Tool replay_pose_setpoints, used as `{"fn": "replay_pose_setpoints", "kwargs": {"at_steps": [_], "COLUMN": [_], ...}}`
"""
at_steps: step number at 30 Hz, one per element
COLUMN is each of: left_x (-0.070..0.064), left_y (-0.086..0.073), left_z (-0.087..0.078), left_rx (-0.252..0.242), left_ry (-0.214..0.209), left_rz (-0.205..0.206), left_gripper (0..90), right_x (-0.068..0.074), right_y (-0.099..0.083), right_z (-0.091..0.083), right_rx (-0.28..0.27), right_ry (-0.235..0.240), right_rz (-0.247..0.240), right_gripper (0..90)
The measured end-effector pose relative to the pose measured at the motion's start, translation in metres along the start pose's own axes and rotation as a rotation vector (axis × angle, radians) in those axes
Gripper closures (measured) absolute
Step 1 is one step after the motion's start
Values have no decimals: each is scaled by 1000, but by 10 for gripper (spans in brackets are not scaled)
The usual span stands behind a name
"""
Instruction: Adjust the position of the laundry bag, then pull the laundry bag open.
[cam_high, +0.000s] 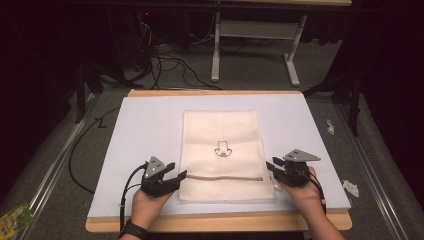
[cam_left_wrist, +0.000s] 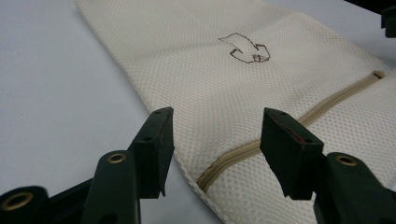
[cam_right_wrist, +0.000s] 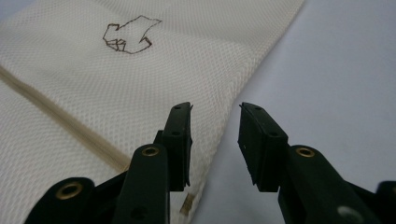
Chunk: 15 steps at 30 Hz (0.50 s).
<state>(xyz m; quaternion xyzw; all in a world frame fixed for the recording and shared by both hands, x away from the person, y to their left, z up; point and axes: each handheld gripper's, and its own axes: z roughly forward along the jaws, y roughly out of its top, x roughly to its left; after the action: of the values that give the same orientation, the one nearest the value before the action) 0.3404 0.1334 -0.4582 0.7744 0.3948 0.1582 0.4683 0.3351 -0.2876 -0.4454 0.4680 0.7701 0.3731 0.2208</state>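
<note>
Looking down from the high view, we see a cream mesh zip bag (cam_high: 222, 150) lying flat at the middle of a pale lilac sheet (cam_high: 145, 130) that covers a wooden table board (cam_high: 215, 221). A small dark stitched emblem (cam_high: 222, 149) sits at the bag's centre, and a tan zipper (cam_high: 222, 177) runs across it toward 6 o'clock of the emblem. Our left gripper (cam_high: 179, 177) rests at the bag's 8 o'clock corner, right by the zipper's end, its jaws apart. Our right gripper (cam_high: 270, 167) sits at the bag's 4 o'clock edge, just beside the other zipper end, also parted.

In the left gripper view, the two black jaws stand wide apart, holding nothing, over the bag's edge (cam_left_wrist: 261, 93); the zipper (cam_left_wrist: 280, 133) runs from 6 o'clock up toward 3 o'clock between them, and the emblem (cam_left_wrist: 245, 48) lies at 12 o'clock.

In the right gripper view, the jaws are spread and empty, straddling the bag's side edge (cam_right_wrist: 116, 88). The zipper (cam_right_wrist: 60, 126) crosses at 9 o'clock, the emblem (cam_right_wrist: 130, 35) at 11 o'clock, and the sheet (cam_right_wrist: 336, 70) at 2 o'clock.
</note>
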Motion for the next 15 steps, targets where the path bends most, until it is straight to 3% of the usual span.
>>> {"fn": "replay_pose_setpoints", "kwargs": {"at_steps": [2, 3, 7, 8, 15], "left_x": [-1, -1, -1, -2, -7], "left_y": [0, 0, 1, 1, 1], "left_z": [1, 2, 6, 6, 6], "left_rx": [5, 6, 3, 1, 6], "left_ry": [-1, -2, -4, -6, -12], "left_rz": [11, 13, 7, 5, 18], "left_gripper": [447, 444, 441, 438, 439], "right_x": [-1, -3, -7, -5, -1], "right_y": [-5, -13, -24, -27, -29], "right_z": [-6, -10, -8, -4, 5], "right_rx": [12, 10, 25, 46, 61], "right_ry": [3, 0, 25, 19, 55], "right_rz": [9, 43, 91, 62, 62], "right_gripper": [623, 615, 627, 627, 640]}}
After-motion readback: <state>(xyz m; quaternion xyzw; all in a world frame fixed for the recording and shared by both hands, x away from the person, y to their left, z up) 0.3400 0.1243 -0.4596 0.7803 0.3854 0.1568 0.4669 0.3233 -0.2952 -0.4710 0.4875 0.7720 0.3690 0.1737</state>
